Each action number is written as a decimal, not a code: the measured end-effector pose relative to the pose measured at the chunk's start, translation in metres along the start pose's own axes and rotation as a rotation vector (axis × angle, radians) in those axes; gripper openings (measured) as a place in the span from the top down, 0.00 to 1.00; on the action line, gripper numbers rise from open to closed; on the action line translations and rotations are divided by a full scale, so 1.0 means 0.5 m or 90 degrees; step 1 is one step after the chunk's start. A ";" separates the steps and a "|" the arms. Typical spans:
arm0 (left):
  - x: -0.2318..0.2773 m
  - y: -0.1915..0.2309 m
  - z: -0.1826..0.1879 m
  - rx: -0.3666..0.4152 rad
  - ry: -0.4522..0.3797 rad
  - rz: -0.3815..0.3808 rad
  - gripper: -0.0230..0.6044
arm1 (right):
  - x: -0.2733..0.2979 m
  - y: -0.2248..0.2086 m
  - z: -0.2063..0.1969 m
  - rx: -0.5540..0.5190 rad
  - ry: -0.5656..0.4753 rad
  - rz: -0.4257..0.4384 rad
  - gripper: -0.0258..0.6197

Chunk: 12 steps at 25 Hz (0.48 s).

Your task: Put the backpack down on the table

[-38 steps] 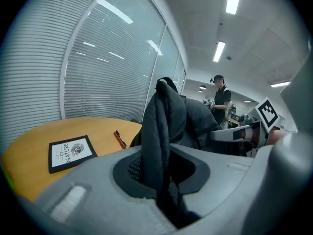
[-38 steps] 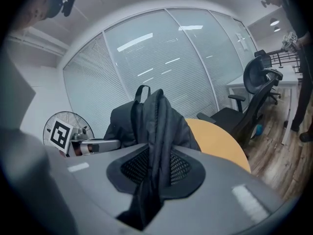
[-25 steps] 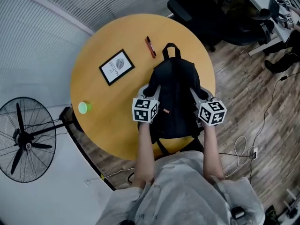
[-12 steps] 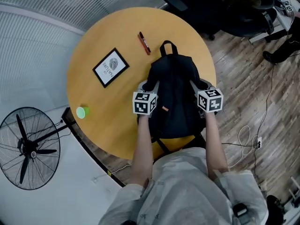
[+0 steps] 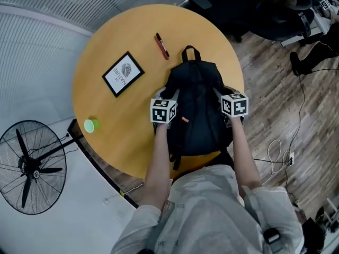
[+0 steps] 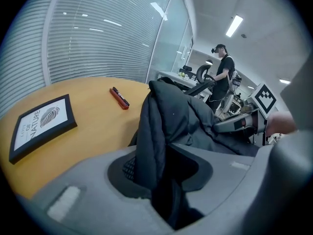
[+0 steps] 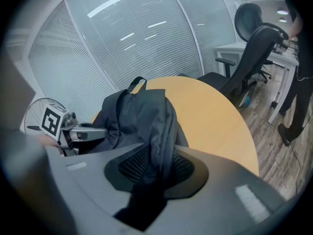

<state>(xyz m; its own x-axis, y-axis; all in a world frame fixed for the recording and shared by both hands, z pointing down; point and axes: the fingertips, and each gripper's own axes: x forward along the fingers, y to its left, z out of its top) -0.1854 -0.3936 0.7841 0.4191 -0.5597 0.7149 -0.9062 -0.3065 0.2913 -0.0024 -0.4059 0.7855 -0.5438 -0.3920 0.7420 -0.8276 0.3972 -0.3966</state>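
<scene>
**Inspector:** Where is the backpack (image 5: 196, 102)?

**Operator:** It is lying on the right half of the table (image 5: 114, 131). Its base is at the near edge and its carry loop points toward the far edge. One strap hangs over the near edge.

**Inspector:** And the grippers?

**Operator:** My left gripper (image 5: 170, 94) and right gripper (image 5: 221, 93) sit at the bag's two sides. Both pairs of jaws are opening. A fold of dark fabric stands between each pair, slack rather than pinched.

**Inspector:** What do you recommend?

**Operator:** I would let the jaws spread fully, then draw both back together along the folds. A snagged fold could drag the bag off the near edge. The red marker (image 5: 161, 45) and framed picture (image 5: 123, 73) are well clear.
</scene>
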 end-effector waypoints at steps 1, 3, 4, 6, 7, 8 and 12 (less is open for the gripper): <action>0.002 0.001 0.000 -0.001 0.001 0.000 0.79 | 0.001 0.000 0.000 0.000 0.000 -0.001 0.81; 0.002 0.003 0.001 0.000 0.000 0.001 0.79 | 0.003 0.000 0.001 -0.004 -0.004 -0.008 0.81; 0.001 0.004 0.001 0.001 -0.002 0.002 0.79 | 0.003 0.001 0.001 -0.008 -0.007 -0.011 0.81; 0.001 0.004 0.002 -0.002 -0.004 0.001 0.79 | 0.003 0.001 0.001 -0.018 -0.010 -0.018 0.81; 0.001 0.003 0.002 -0.004 -0.003 -0.001 0.79 | 0.002 0.000 0.002 -0.023 -0.012 -0.021 0.80; 0.002 0.002 0.002 -0.007 -0.001 -0.003 0.78 | 0.001 -0.001 0.002 -0.025 -0.012 -0.024 0.80; -0.002 0.005 0.003 -0.017 -0.006 -0.007 0.76 | 0.000 -0.001 0.000 -0.024 -0.010 -0.030 0.80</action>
<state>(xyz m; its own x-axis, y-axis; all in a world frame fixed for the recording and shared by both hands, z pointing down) -0.1877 -0.3950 0.7833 0.4290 -0.5637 0.7058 -0.9029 -0.2916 0.3159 -0.0018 -0.4061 0.7859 -0.5059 -0.4237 0.7513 -0.8471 0.4083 -0.3401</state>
